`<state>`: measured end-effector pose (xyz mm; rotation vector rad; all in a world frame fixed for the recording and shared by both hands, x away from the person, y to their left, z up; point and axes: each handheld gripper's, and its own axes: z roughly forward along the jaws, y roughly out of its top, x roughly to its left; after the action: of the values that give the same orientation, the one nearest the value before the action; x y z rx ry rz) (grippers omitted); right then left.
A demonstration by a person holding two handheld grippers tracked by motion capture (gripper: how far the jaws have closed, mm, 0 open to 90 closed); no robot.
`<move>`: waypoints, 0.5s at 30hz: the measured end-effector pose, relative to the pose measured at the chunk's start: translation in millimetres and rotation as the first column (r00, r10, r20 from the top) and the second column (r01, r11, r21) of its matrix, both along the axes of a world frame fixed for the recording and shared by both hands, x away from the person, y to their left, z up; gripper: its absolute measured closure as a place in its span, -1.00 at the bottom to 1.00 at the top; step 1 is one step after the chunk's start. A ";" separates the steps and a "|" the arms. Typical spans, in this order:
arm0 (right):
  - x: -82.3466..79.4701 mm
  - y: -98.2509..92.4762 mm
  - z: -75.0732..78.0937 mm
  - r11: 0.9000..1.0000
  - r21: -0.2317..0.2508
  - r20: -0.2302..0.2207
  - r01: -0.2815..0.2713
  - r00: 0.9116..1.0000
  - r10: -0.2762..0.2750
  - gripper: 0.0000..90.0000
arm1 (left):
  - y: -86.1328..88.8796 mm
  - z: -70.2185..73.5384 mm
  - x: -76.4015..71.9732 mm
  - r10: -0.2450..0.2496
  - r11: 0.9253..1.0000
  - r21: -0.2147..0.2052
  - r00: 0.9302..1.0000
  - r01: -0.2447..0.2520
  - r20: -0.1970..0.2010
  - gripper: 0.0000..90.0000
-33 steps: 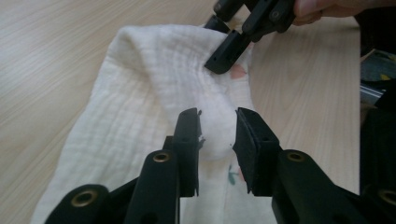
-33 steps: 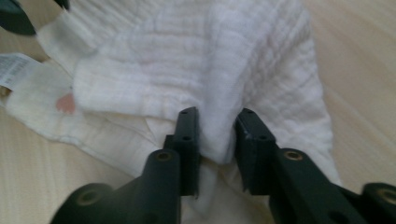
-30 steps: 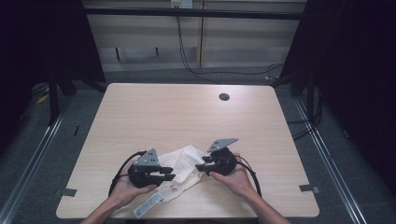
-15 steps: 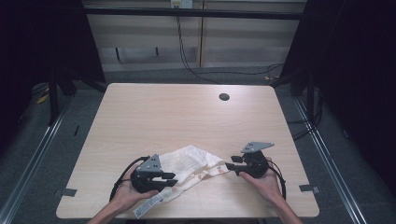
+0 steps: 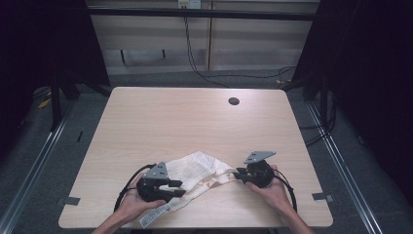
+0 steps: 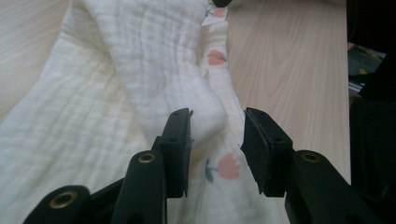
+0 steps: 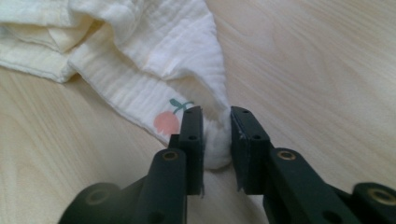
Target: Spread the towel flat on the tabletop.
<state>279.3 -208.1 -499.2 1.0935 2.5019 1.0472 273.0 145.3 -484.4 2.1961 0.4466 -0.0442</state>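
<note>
Since a second ago the right gripper [image 5: 238,175] has pulled rightward, stretching the cloth [image 5: 197,170] along the table's [image 5: 195,117] near edge. Left gripper [image 5: 180,187]: jaws just opening, spread around a fold. Right gripper: jaws just closing, pinching the cloth's corner.

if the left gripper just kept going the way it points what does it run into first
Most likely the white cloth: a fold of it already sits between the jaws of the left gripper, which have just been opening, and more cloth lies straight ahead.
</note>
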 end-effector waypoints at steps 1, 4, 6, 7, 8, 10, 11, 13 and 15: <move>0.5 -0.7 -0.1 1.000 0.009 -0.008 -0.002 1.000 0.002 0.78 | -3.9 -1.6 1.1 -0.008 1.000 0.003 1.000 0.008 -0.010 0.37; 0.1 0.1 -0.1 1.000 0.005 -0.007 0.000 1.000 0.000 0.82 | -14.5 -5.5 1.8 -0.022 0.999 0.049 1.000 0.022 0.014 0.38; -0.2 0.1 -0.2 1.000 0.006 -0.006 0.002 1.000 -0.002 0.82 | -19.0 -7.7 1.0 -0.029 0.996 0.085 0.999 0.026 0.031 0.35; 0.0 0.1 -0.1 1.000 0.004 -0.004 0.000 1.000 0.000 0.82 | -20.2 -8.9 0.6 -0.026 0.995 0.097 0.999 0.024 0.024 0.31; 0.2 0.3 -0.3 1.000 0.007 -0.001 -0.003 1.000 0.003 0.81 | -20.6 -10.1 -0.5 -0.013 0.995 0.104 0.999 0.008 0.038 0.27; -0.7 -0.1 -0.5 1.000 0.003 0.004 0.011 1.000 -0.011 0.76 | -21.6 -11.3 -2.4 -0.010 0.992 0.125 0.998 0.003 0.055 0.27; -1.0 -0.3 -0.5 1.000 0.001 0.006 0.014 1.000 -0.014 0.72 | -22.5 -11.5 -3.0 0.002 0.993 0.121 0.998 -0.010 0.065 0.30; -2.2 -0.6 -0.7 1.000 -0.001 0.012 0.020 1.000 -0.020 0.58 | -21.2 -11.7 -0.2 0.004 0.993 0.116 0.998 -0.011 0.055 0.45; -3.2 -2.4 -0.9 1.000 0.003 0.015 0.012 1.000 -0.012 0.54 | -16.9 -12.4 4.5 0.021 0.995 0.094 0.999 -0.024 0.030 0.59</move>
<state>276.1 -210.5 -500.1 1.0960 2.4801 1.0525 277.4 128.4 -496.9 2.2809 0.4653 0.0212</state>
